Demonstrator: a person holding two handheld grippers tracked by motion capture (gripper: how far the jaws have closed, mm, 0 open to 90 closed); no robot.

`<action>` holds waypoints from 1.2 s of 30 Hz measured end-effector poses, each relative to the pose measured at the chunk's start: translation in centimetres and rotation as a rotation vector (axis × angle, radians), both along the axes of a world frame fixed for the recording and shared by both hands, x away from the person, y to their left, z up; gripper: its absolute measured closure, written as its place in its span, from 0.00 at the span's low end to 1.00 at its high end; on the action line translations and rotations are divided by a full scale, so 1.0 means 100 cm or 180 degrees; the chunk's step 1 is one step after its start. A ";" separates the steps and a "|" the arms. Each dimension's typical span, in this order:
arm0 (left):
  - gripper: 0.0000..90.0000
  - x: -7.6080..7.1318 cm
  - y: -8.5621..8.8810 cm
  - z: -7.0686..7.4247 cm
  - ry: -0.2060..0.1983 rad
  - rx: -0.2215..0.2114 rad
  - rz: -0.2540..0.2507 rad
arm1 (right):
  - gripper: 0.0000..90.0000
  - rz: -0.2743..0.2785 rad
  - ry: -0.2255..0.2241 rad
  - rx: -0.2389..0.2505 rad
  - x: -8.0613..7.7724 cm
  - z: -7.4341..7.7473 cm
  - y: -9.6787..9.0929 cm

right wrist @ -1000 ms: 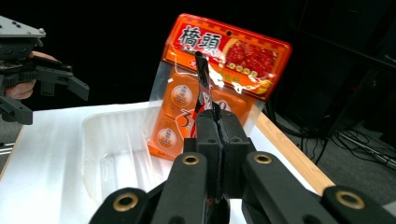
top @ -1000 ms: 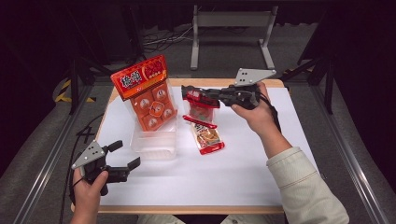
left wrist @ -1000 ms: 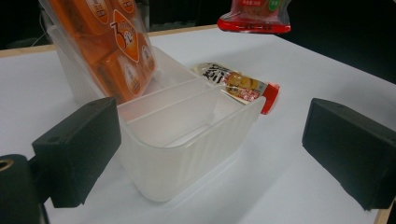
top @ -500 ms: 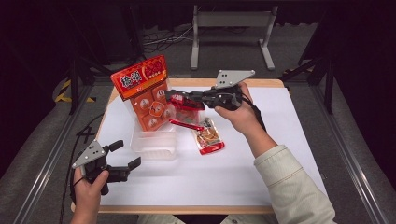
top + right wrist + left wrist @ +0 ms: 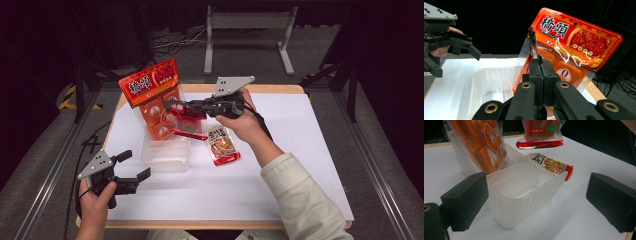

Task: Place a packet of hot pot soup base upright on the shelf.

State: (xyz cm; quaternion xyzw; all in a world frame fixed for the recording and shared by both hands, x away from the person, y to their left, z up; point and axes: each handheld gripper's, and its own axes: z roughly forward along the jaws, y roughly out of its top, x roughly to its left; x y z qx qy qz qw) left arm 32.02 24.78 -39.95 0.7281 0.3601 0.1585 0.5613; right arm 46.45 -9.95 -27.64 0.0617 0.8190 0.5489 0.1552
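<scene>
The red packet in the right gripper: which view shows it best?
Left gripper view: the red packet hangs face-on above the container. High view shows it edge-on; right gripper view shows just the edge pinched by the right gripper.

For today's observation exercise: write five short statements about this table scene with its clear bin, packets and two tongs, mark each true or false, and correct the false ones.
1. The right tongs are shut on a red packet. True.
2. The left tongs grip the bin. False: they are open, apart from it.
3. The orange pack leans upright in the bin. True.
4. The small sachet lies inside the bin. False: it lies on the table, beside the bin.
5. The red packet rests on the table. False: it is held up in the air near the orange pack.
</scene>
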 end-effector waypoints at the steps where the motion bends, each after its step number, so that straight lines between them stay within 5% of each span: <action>1: 0.06 0.000 0.000 0.000 0.0009 -0.0004 0.0001 | 0.99 0.0011 0.0002 -0.0007 0.001 -0.001 0.002; 36: 0.05 -0.007 0.004 -0.005 0.0017 -0.0025 0.0019 | 0.99 0.0304 0.0088 -0.0031 0.008 -0.023 0.043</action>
